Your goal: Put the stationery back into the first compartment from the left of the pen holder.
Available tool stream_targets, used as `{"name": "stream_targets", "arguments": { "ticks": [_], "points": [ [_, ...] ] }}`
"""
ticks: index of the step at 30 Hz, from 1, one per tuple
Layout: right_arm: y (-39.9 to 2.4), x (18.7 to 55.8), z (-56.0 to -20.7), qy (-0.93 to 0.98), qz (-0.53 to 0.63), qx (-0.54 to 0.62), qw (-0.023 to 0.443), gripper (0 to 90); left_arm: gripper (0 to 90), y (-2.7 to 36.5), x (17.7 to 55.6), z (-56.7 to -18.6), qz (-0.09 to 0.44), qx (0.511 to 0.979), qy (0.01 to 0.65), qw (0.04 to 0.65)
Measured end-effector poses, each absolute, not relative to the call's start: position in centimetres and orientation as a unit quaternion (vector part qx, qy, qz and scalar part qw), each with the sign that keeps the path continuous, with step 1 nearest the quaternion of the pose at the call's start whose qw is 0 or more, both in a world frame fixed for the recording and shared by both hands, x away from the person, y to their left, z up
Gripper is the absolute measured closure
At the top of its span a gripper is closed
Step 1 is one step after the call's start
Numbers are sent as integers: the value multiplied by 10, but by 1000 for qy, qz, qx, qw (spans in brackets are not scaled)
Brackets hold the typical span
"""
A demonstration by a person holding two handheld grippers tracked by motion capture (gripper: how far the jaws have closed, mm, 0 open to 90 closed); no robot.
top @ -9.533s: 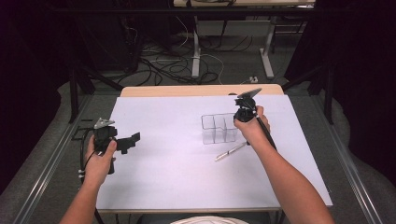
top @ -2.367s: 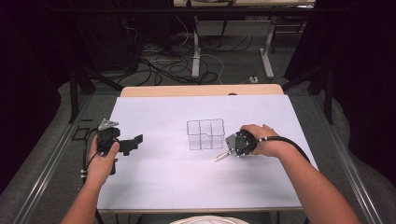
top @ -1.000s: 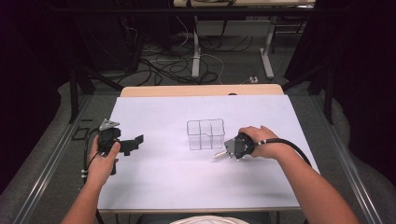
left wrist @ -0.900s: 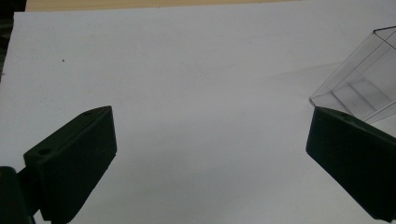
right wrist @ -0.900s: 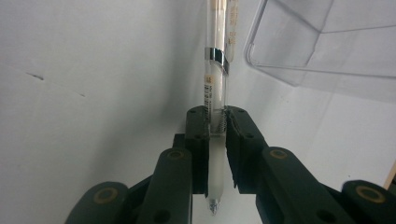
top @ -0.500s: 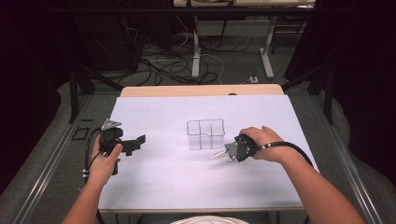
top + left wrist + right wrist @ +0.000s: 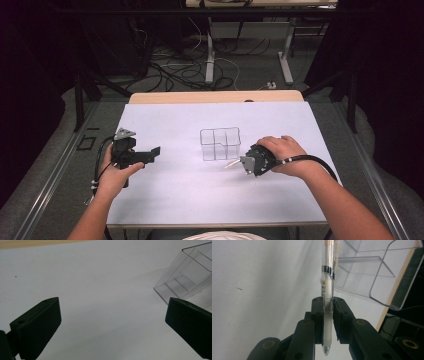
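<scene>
While right gripper [image 7: 327, 305] clamps pen [image 7: 327, 285] near tip end, pen hangs just beside clear box [image 7: 220, 143] on white table [image 7: 190, 190]. Pen light, stiff, smooth; likely to slip or swivel, grip mid-barrel steadier. Right gripper view shows pinch point, clip; high view gives layout. Left gripper [image 7: 112, 325] wide apart, empty.

The clear organiser [image 7: 220, 144] stands mid-table [image 7: 175, 200]; the pen [image 7: 232, 163] apparently lies just off its near right corner.
</scene>
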State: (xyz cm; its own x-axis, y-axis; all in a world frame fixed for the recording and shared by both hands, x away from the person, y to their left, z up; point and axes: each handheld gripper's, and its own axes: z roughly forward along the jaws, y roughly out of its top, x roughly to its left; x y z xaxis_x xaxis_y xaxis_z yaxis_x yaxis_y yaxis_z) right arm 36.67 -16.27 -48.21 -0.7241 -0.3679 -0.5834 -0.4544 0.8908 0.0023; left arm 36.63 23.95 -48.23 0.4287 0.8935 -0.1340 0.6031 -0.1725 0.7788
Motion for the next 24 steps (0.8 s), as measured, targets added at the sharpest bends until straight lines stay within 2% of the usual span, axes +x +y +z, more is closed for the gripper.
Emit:
{"name": "stream_targets", "arguments": {
  "ticks": [12, 24],
  "points": [
    [-148, 352, -471, 894, 58, -260, 361, 797, 89, 228, 365, -477, 171, 747, 490, 416],
    [-135, 351, -468, 874, 40, -289, 388, 797, 168, 217, 366, -474, 162, 774, 460, 404]
  ]
}}
